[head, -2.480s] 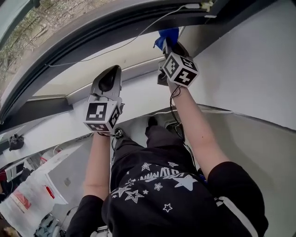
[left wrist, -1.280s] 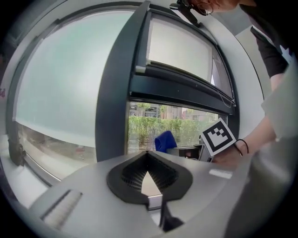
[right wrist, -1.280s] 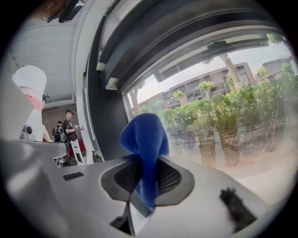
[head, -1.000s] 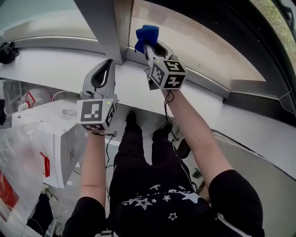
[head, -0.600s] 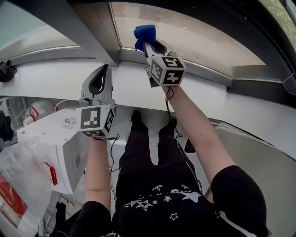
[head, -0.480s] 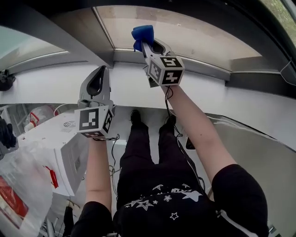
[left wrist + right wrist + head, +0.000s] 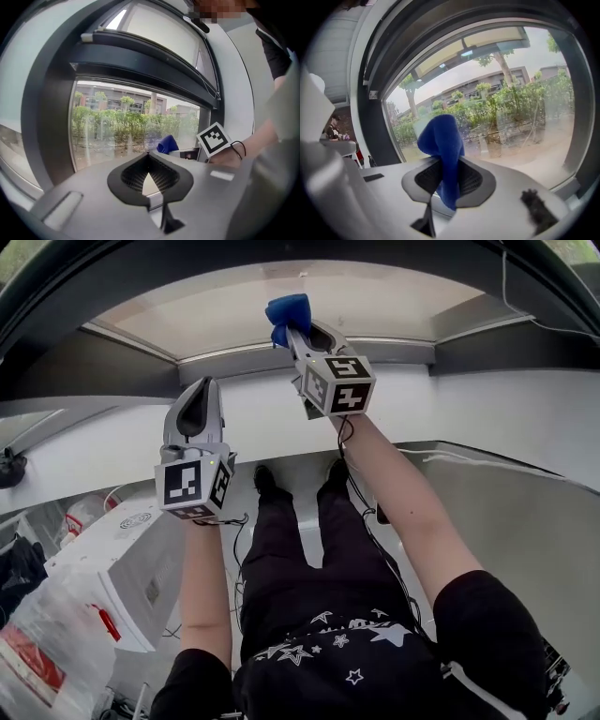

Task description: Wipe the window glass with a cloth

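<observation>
A blue cloth (image 7: 287, 313) is clamped in my right gripper (image 7: 292, 332), which is raised to the lower edge of the window glass (image 7: 216, 306). In the right gripper view the cloth (image 7: 443, 140) sticks up from between the jaws of the right gripper (image 7: 446, 164), just in front of the glass (image 7: 515, 108). My left gripper (image 7: 200, 388) is held lower and to the left, over the white sill, shut with nothing in it. In the left gripper view, the left gripper (image 7: 148, 155) points at the glass (image 7: 126, 126), with the cloth (image 7: 167, 143) to its right.
A dark curved window frame (image 7: 56, 277) arcs round the pane. A white sill ledge (image 7: 487, 409) runs below it, with a thin cable (image 7: 478, 465) on it. A white box (image 7: 122, 559) and a plastic bag (image 7: 42, 652) stand at lower left. A person (image 7: 333, 125) stands far left.
The head view has swung, so the pane now sits centred above both grippers. Both grippers keep about the same pose, and the right one still holds the cloth.
</observation>
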### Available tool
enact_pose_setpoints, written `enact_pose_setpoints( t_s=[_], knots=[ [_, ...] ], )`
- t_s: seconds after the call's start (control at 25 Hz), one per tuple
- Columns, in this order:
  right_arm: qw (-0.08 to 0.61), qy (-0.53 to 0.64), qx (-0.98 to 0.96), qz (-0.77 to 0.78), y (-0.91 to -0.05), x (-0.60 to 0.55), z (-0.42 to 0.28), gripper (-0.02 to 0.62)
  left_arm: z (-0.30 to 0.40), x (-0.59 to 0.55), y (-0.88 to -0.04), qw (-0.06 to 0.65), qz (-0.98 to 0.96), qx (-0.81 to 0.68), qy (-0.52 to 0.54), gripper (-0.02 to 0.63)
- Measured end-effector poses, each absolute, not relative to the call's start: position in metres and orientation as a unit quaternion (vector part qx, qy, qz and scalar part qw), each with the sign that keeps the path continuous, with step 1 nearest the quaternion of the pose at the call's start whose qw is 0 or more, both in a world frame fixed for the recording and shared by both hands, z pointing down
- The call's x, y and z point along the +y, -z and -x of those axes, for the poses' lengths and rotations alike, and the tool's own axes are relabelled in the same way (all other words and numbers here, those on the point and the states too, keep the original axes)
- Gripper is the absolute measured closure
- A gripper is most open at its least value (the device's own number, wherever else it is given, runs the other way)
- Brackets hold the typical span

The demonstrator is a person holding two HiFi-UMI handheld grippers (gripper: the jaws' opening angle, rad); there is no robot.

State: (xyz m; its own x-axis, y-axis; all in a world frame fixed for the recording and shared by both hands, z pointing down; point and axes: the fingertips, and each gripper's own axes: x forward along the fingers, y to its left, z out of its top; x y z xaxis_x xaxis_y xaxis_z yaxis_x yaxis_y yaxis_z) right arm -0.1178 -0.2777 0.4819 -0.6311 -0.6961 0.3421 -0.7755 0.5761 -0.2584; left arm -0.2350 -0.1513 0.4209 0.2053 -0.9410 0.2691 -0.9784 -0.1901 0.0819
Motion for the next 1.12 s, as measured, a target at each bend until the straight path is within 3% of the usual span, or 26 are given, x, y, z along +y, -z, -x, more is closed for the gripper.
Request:
enact_pose_setpoints(
  t_s=[0.92,1.12],
  knots=[
    [0.04,-0.219,-0.763,-0.607,-0.498,-0.353,-0.262,0.522,-0.059,-0.263,-0.433,0.13,-0.858,-0.481,-0.127,0.597],
    [0.03,-0.219,-0.744,-0.631,-0.497,-0.351,-0.312,0.522,-0.107,-0.273,-0.432,0.128,-0.869,-0.461,-0.125,0.597]
  ],
)
